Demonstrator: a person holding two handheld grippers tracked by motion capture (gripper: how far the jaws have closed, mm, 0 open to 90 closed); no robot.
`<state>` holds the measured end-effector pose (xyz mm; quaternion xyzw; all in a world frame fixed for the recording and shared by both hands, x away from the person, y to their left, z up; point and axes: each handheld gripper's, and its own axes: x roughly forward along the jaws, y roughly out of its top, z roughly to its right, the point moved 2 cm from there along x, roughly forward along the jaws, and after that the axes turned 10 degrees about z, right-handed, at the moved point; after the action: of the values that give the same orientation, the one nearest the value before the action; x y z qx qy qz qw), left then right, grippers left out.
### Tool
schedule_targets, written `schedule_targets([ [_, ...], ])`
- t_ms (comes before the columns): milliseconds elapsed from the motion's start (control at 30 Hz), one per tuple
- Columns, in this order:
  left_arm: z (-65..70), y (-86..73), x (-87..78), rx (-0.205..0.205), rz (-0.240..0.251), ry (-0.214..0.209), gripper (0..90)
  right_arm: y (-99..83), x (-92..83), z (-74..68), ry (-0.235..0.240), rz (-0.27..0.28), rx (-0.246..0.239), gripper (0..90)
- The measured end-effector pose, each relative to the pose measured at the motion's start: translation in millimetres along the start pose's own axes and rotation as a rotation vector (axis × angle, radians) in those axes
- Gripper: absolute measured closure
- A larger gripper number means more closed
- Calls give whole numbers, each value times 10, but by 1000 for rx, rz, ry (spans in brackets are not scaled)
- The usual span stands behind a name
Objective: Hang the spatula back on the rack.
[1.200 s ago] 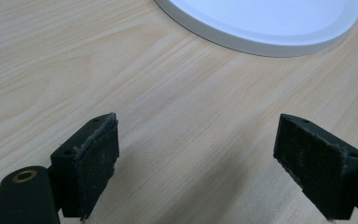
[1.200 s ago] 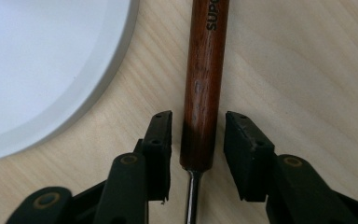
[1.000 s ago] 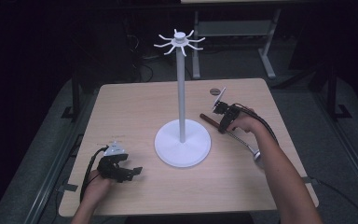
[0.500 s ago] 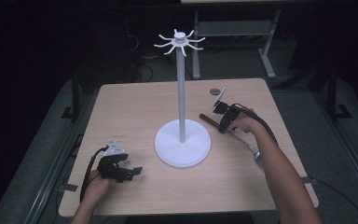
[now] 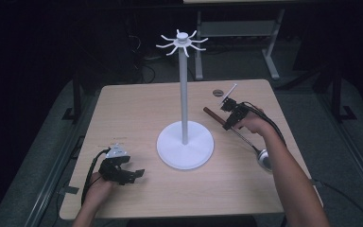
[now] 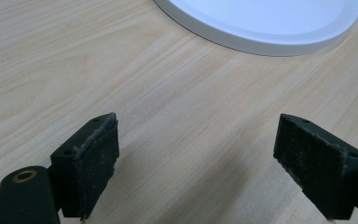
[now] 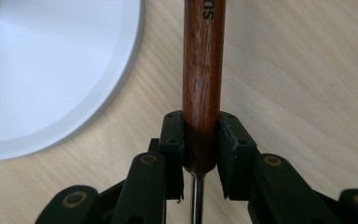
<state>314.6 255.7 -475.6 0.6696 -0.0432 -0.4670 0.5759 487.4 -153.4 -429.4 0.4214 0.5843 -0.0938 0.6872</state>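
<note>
Comparison with the earlier high views finds little changed: both hands sit where they were, and the ladle (image 5: 236, 132) lies on the same line across the table (image 5: 137, 104). One difference is on the right gripper (image 5: 228, 118), whose jaws have just been closing and now have the ladle's handle between them.

Right gripper: in its own view the two black pads press on either side of the brown wooden handle (image 7: 203, 84), near the end where the thin metal shank leaves it. Grip is firm, jaws narrow, nothing else touched.

Left gripper (image 5: 133, 175): jaws spread wide, with only bare wood between the pads (image 6: 93, 163). It rests low at the near left of the table, just short of the rim of the white round base (image 6: 261, 28).

Ladle: dark reddish-brown handle with printed lettering, slim steel shank, shiny rounded bowl (image 5: 263, 158) toward the table's right edge. It lies on the right half of the table, just beside the base of the white hook stand (image 5: 184, 104), handle end pointing to the far side.
</note>
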Motion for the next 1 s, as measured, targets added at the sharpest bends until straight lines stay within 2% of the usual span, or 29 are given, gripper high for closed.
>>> schedule_targets([
  [267, -1, -1, -2, -5, 1, 2, 138, -2, -213, -23, -12, 70, 2, 731],
  [400, -4, 0, 0, 1, 1, 3, 138, -44, -362, -25, -8, 143, 16, 731],
  [533, -2, -3, 2, -1, -1, 3, 138, -87, -435, -8, -7, 185, 30, 730],
  [600, -3, -4, 1, 1, -2, 3, 138, -128, -517, 9, -16, 233, 44, 731],
  [633, -3, -4, 2, 0, -2, 4, 138, -128, -517, 9, -16, 233, 44, 731],
  [700, -2, -7, 4, -7, -3, 5, 138, -174, -610, 9, -9, 290, 70, 731],
  [767, -2, -7, 5, -9, -3, 6, 138, -186, -633, 8, -6, 302, 73, 731],
  [833, -3, -7, 5, -9, -3, 7, 138, -232, -707, 3, -2, 360, 78, 731],
  [967, -7, -8, 4, -9, -2, 9, 138, -287, -803, -15, 6, 421, 92, 731],
  [1000, -7, -8, 4, -9, -2, 9, 138, -287, -803, -15, 6, 421, 92, 731],
])
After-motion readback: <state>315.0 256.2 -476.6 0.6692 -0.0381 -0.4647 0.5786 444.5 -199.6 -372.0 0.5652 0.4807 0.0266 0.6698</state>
